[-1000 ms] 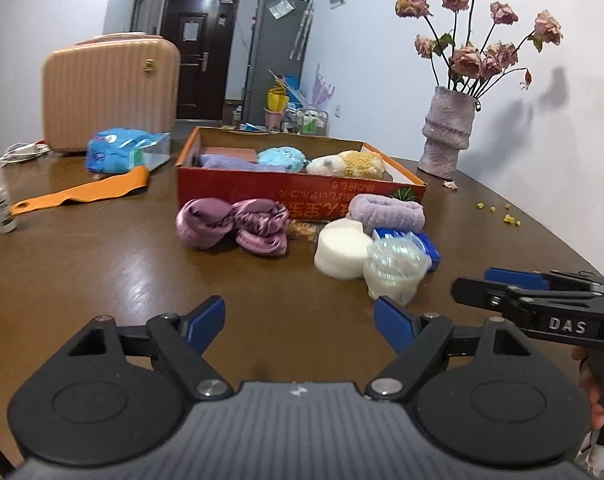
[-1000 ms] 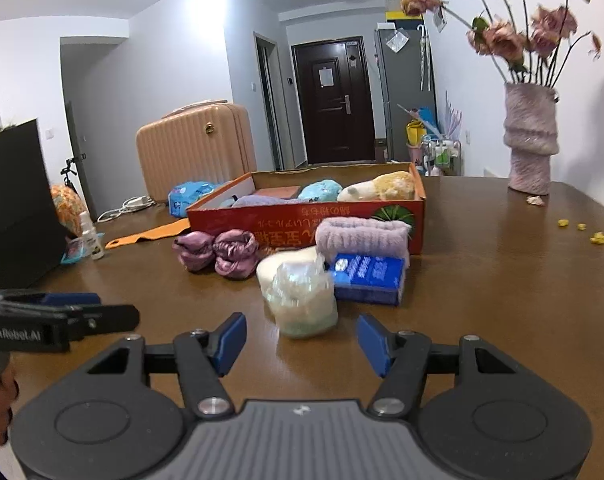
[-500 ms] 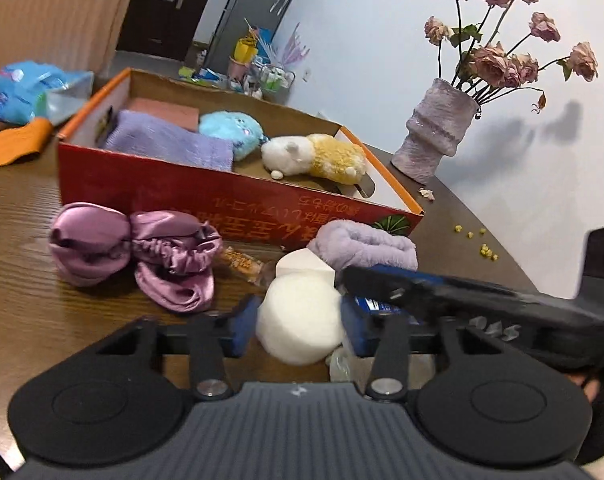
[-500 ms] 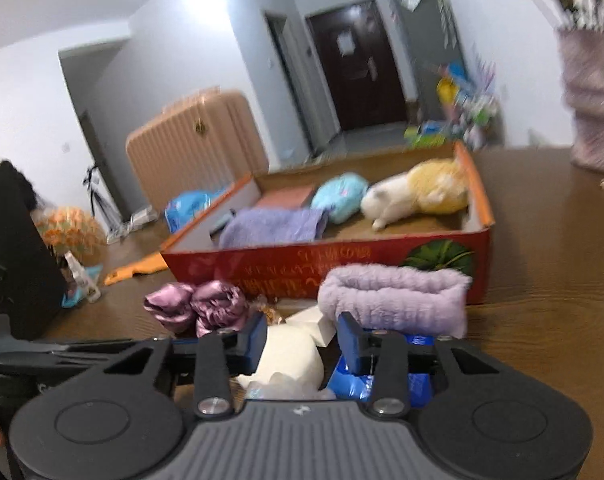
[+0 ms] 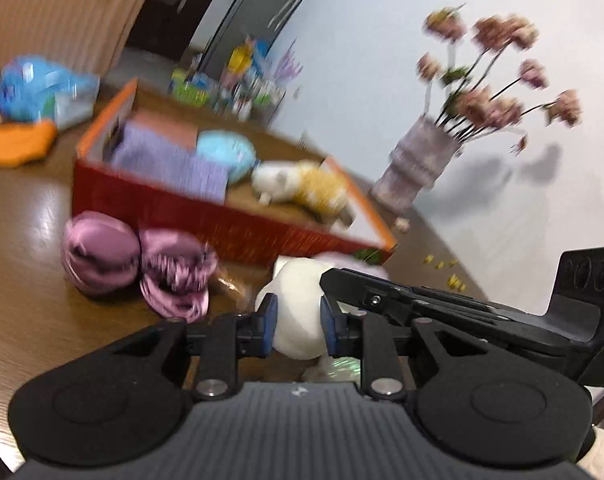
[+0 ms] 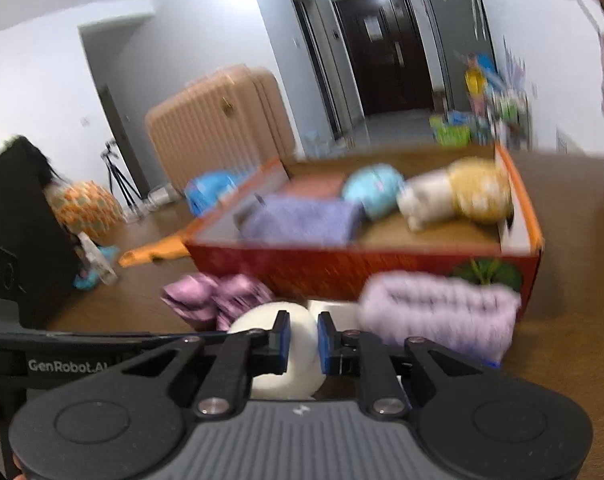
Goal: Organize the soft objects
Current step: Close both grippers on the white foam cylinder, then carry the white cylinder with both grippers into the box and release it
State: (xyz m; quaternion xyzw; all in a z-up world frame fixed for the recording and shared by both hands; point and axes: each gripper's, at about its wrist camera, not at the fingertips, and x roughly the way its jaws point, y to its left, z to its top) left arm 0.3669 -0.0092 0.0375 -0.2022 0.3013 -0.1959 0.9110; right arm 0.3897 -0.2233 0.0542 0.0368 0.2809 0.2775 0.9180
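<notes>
Here, through my left wrist view, my left gripper (image 5: 297,326) has just been closing, and its blue pads now press both sides of the white foam round (image 5: 297,308), which bulges between them. The round sits low over the brown bench (image 5: 29,292), just in front of the red box (image 5: 237,228). My right gripper (image 5: 442,304) reaches in from the right, its black body crossing just beside the round. To the left lie the purple satin scrunchies (image 5: 141,264), close to the box's front wall. Inside the box I see a lavender towel (image 5: 173,164), a light blue plush (image 5: 225,154) and a white-and-yellow plush toy (image 5: 302,188). A vase of dried roses (image 5: 418,168) stands beyond the box's far corner.

From my right wrist view, my right gripper (image 6: 302,340) has also just been closing, and its pads pinch a white soft piece (image 6: 299,340); with the blur, it is probably the same foam round, though I cannot be sure. A lilac rolled towel (image 6: 442,316) lies just to the right, against the box (image 6: 342,268) front. The scrunchies (image 6: 213,300) sit to the left. My left gripper (image 6: 69,354) shows as a black bar at the lower left.
</notes>
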